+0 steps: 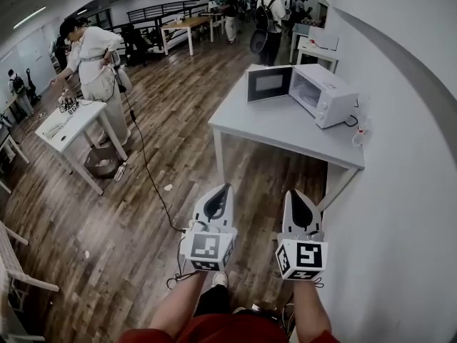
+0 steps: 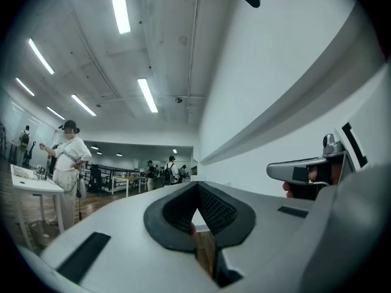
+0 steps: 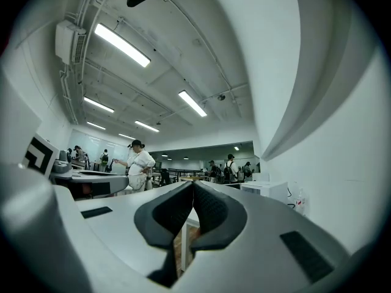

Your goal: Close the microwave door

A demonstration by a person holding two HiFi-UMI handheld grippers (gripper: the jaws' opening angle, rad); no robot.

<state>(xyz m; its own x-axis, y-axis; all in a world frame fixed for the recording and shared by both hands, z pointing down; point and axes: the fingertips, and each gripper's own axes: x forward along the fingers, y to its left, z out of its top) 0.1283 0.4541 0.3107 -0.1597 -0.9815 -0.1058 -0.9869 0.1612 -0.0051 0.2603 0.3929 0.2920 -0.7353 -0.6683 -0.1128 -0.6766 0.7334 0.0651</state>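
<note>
Here's the microwave (image 1: 325, 95), white, sitting on the grey tabletop (image 1: 275, 131) up at 1 o'clock from the two grippers, close against the white wall (image 1: 407, 191). In the head view its long axis runs from about 10 o'clock to 4 o'clock, and its open front faces down toward 7 o'clock. The door (image 1: 269, 84) stands wide open, swung out from the far-left end of the box toward 9 o'clock, with its window turned to the camera. The control panel sits at the 4 o'clock end, and its print is too small to read. A black cord (image 1: 350, 122) loops out at the box's 3 o'clock side, and a small bottle (image 1: 362, 131) stands near the tabletop's wall edge. Low in the frame, the left gripper (image 1: 227, 186) and the right gripper (image 1: 291, 191) sit side by side over the wooden floor (image 1: 143, 213). Both point to 12 o'clock, short of the tabletop. Each gripper view shows its fingers pressed together at the tips with nothing between them. Their marker cubes (image 1: 208, 251) carry black square patterns on white. Over at 10 o'clock, a person in white (image 1: 96, 63) stands at a small white table (image 1: 71, 123).
</note>
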